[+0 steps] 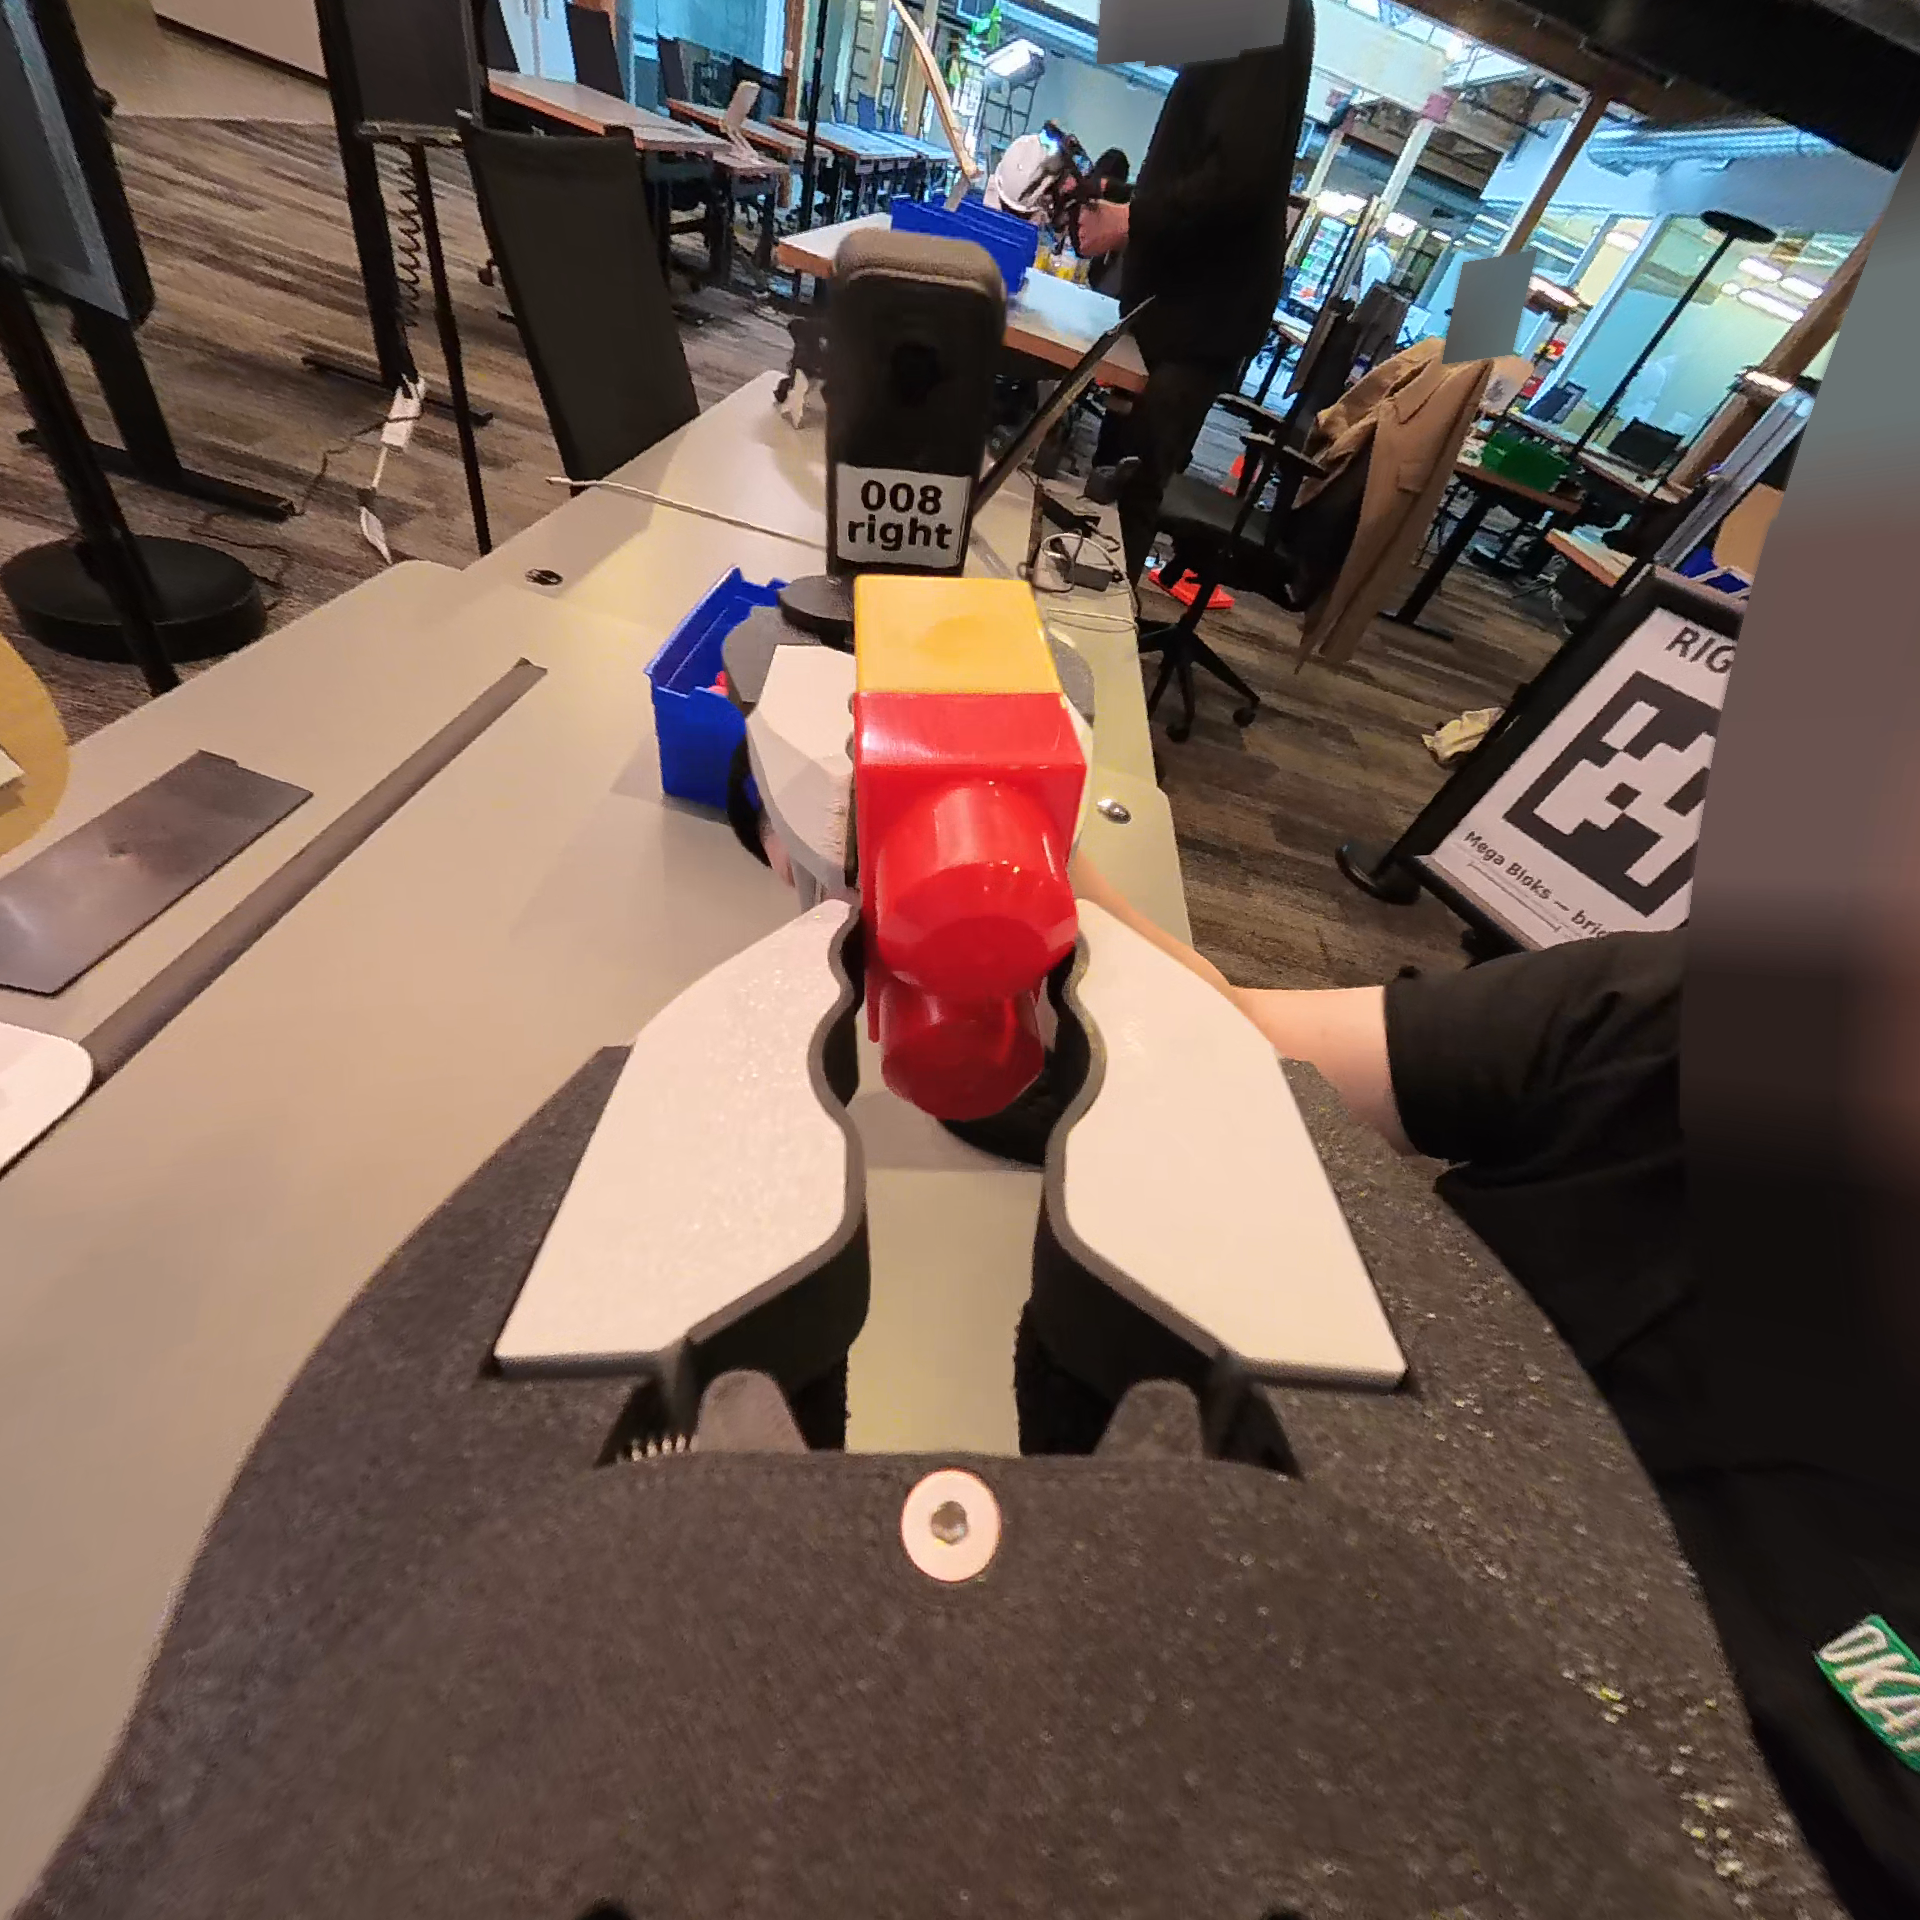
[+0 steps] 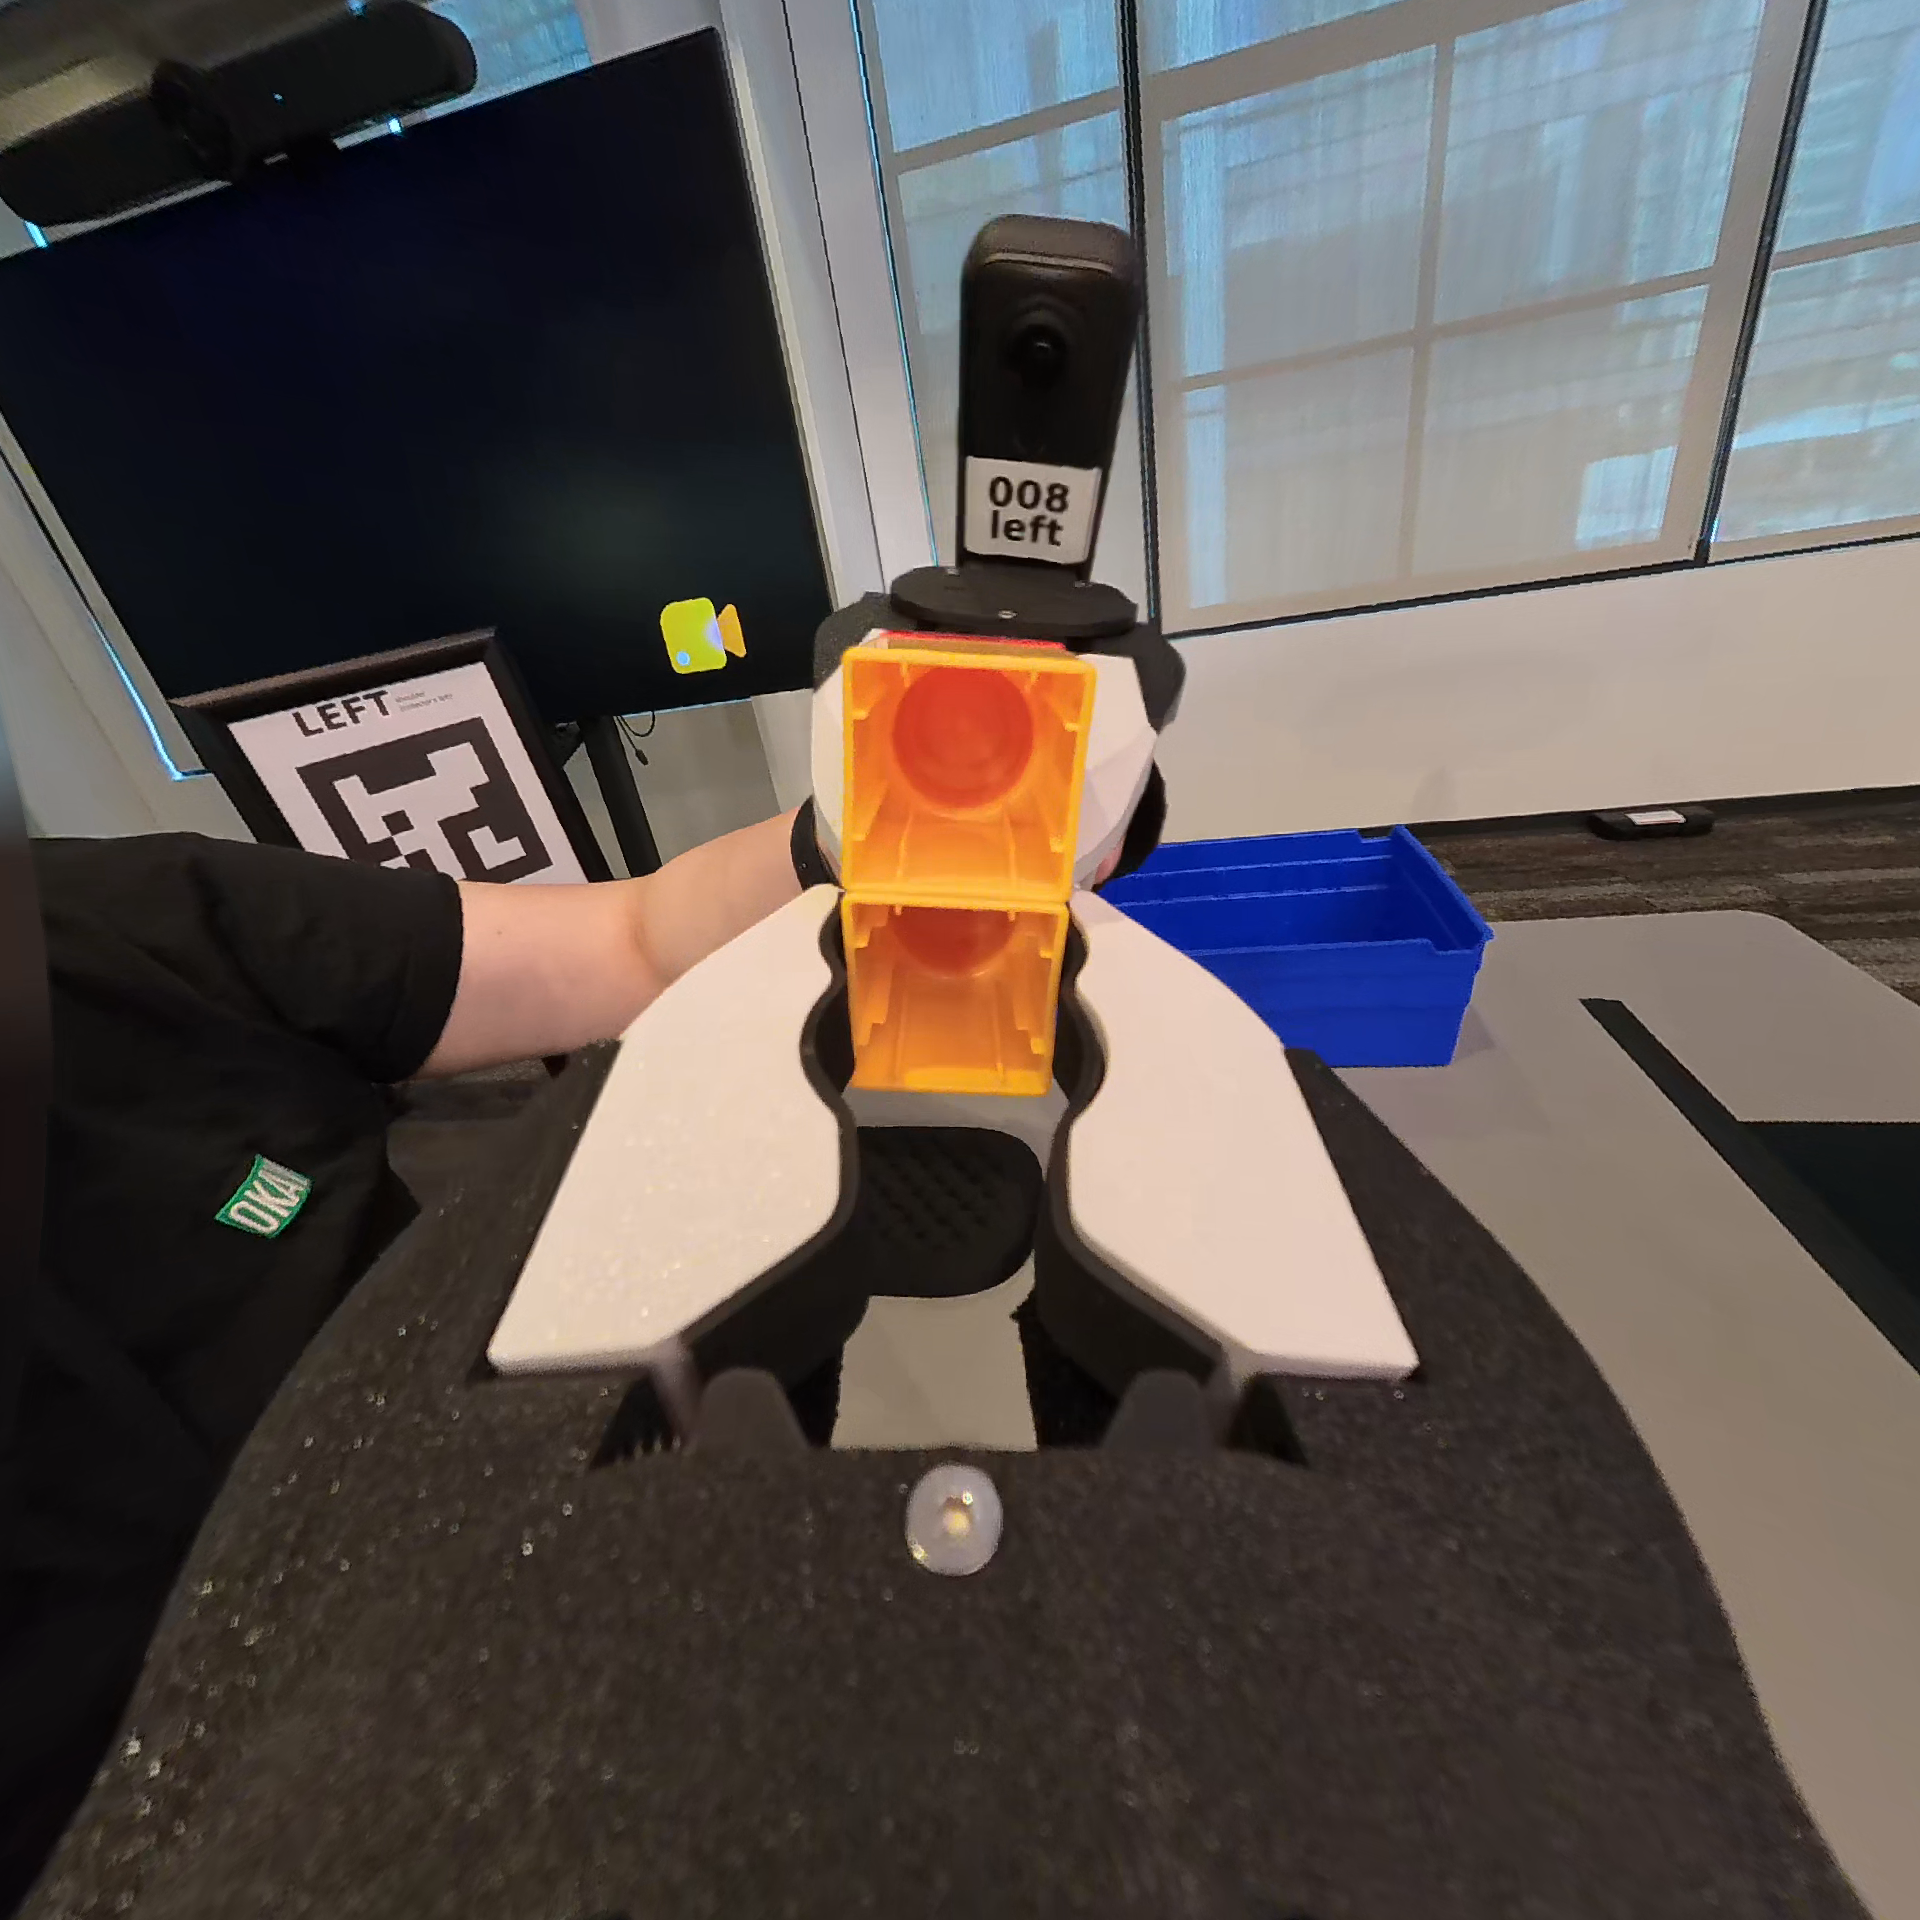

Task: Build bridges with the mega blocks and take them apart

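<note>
Above the grey counter (image 1: 312,1039), the left tool (image 1: 961,997) clamped the red block (image 1: 966,831) and the right tool (image 2: 951,997) the yellow block (image 2: 966,769); pulling them straight apart would separate them cleanly.

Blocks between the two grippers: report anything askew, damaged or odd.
Nothing stands out. The red block and yellow block sit joined and aligned, held in the air between the left gripper and right gripper. No cracks show.
</note>
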Motion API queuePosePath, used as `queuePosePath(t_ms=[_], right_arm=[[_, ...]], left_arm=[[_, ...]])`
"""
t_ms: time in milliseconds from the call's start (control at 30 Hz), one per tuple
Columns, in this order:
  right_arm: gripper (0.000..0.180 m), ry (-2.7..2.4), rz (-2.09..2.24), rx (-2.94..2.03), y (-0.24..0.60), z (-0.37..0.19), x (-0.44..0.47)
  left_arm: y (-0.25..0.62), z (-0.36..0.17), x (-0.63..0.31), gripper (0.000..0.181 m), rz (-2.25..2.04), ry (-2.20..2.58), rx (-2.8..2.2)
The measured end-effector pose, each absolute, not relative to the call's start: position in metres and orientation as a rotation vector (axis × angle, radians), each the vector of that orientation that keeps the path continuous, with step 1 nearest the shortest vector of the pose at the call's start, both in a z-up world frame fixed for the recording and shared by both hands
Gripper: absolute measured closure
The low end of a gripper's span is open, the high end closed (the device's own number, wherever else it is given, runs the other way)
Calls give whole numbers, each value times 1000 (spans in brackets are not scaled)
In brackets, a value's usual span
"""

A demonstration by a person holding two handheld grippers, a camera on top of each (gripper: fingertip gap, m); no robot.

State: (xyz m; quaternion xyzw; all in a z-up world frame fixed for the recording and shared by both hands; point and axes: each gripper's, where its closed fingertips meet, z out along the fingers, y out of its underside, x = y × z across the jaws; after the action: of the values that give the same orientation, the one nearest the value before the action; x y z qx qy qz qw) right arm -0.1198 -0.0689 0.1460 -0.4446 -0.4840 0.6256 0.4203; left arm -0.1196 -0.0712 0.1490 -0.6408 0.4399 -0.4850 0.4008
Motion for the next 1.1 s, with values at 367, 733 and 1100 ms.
queuePosePath(t_ms=[367, 733, 1100], right_arm=[[145, -1183, 1579, -1117, -66, 147, -119], [144, -1125, 1612, -1080, -64, 155, -120], [145, -1069, 1624, -1084, -58, 160, -111]], left_arm=[[-68, 150, -119, 147, -1250, 1083, -1606], [-66, 161, -118, 147, -1253, 1021, -1573], [-62, 154, -111, 147, -1200, 1036, -1616]])
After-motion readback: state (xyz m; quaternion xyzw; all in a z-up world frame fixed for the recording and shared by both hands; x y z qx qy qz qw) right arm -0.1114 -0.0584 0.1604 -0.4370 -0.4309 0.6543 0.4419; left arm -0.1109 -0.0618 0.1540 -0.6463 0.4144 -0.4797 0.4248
